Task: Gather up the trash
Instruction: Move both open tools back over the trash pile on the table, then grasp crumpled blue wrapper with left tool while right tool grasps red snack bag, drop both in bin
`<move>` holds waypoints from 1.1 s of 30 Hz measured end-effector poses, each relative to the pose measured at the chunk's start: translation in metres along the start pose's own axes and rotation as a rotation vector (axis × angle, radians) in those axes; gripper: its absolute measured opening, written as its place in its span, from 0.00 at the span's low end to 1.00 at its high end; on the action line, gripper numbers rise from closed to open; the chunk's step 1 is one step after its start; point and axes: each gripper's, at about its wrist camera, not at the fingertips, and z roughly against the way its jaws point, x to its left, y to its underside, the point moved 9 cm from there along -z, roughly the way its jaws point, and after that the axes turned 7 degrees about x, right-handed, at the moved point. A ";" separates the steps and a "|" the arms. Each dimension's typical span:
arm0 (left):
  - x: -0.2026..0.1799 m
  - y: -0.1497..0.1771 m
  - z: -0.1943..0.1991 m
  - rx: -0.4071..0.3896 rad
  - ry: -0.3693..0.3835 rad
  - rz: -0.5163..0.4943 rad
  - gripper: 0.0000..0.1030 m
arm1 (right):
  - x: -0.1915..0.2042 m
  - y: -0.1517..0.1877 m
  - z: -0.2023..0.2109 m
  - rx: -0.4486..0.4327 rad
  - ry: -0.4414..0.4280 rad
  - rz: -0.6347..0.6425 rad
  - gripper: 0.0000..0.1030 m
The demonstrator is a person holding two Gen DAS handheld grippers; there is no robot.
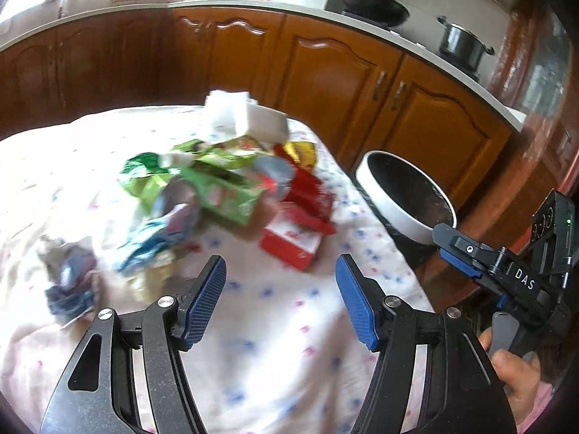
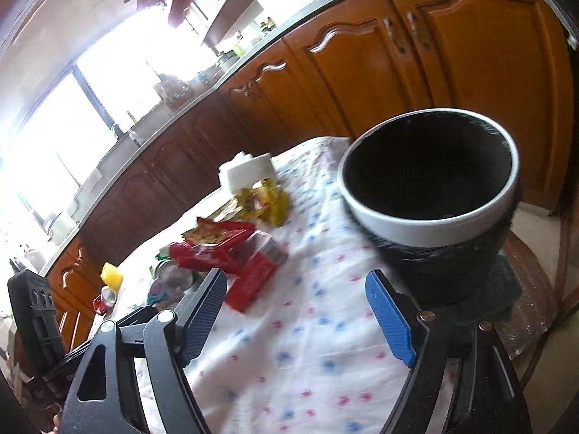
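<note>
A heap of trash lies on the flowered tablecloth (image 1: 275, 325): green wrappers (image 1: 217, 188), a red box (image 1: 293, 242), a yellow wrapper (image 1: 304, 152) and a white tissue box (image 1: 260, 119). My left gripper (image 1: 280, 267) hovers open just short of the red box, with nothing between its fingers. A black-lined bin with a white rim (image 2: 416, 231) stands beside the table's edge. My right gripper (image 2: 295, 282) is open and empty, with the red box (image 2: 249, 282) by its left finger and the bin by its right. It also shows at the right of the left wrist view (image 1: 443, 244).
Wooden kitchen cabinets (image 1: 325, 72) run behind the table under a counter with a wok (image 1: 376, 7) and a pot (image 1: 463, 43). The bin (image 1: 405, 195) sits on a green mat over a round woven seat (image 2: 535, 300). A yellow sponge (image 2: 112, 275) lies at the table's far left.
</note>
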 end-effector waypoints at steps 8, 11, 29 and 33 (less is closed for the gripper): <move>0.038 0.004 0.012 -0.017 -0.044 0.046 0.66 | 0.035 0.002 -0.018 0.031 -0.055 0.049 0.79; 0.051 0.004 0.013 -0.023 -0.060 0.066 0.68 | 0.043 -0.001 -0.027 0.040 -0.076 0.052 0.79; 0.087 -0.006 -0.028 0.058 -0.100 0.090 0.68 | 0.070 -0.010 -0.099 0.179 -0.128 0.084 0.12; 0.086 -0.004 -0.030 0.064 -0.091 0.083 0.46 | 0.072 -0.005 -0.098 0.183 -0.129 0.104 0.02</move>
